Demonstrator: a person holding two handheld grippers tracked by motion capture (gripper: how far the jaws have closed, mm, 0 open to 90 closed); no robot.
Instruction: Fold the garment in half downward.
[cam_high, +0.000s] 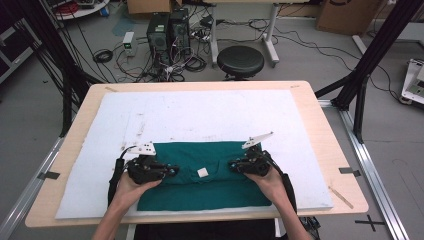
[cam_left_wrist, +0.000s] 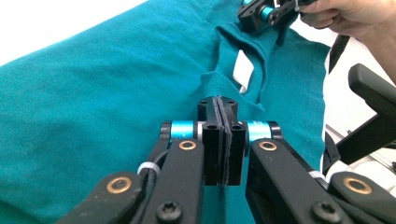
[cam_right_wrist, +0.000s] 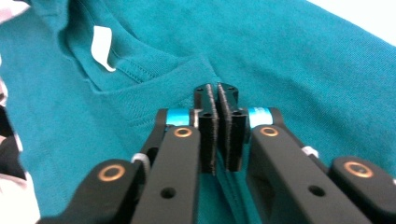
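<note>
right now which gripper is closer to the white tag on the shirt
The right gripper, beside the neckline on the shirt, is closer to the tag. The left gripper sits slightly farther off on the other side of the collar.

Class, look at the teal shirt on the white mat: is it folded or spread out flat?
Folded, it seems. The teal shirt forms a compact rectangle on the white mat, no sleeves sticking out, collar and white label facing up.
</note>
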